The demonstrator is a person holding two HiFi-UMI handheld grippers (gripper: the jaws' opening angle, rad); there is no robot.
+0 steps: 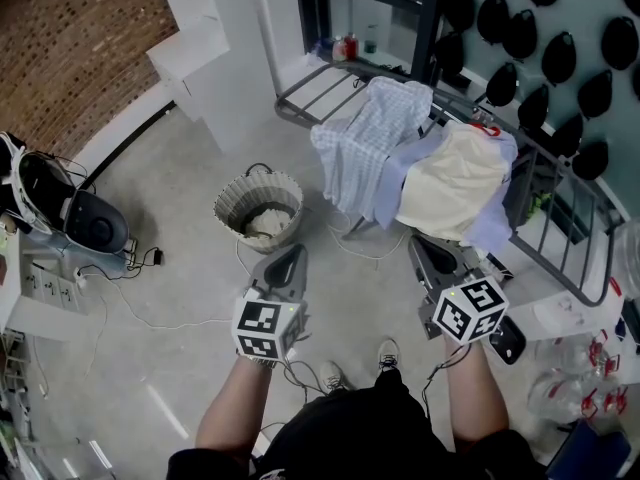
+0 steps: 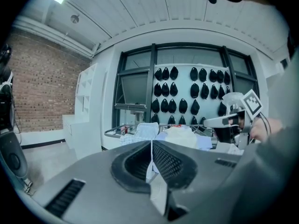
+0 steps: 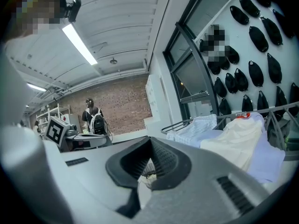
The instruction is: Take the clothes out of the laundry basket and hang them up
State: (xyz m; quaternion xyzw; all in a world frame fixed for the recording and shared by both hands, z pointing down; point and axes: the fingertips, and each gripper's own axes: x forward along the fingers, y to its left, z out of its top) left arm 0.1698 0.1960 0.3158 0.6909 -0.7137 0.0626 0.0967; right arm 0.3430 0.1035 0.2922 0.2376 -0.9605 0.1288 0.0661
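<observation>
Over the floor near the drying rack [image 1: 322, 90], I hold both grippers side by side, about level. My left gripper [image 1: 291, 256] has its jaws pressed together, nothing in them. My right gripper [image 1: 428, 248] is the same, closed and empty.

The laundry basket [image 1: 230, 218] stands on the floor just beyond the left gripper, left of the rack, with a pale garment [image 1: 265, 224] bunched inside. A checked shirt [image 1: 368, 138], a pale blue piece [image 1: 400, 173] and a cream garment [image 1: 455, 183] already lie draped on the rack.

Step, as I judge it: fetching the next piece. That calls for spreading the jaws, dipping into the basket, pinching the cloth and lifting it clear of the rim. Then I carry it to the bare rails at the rack's far left.
</observation>
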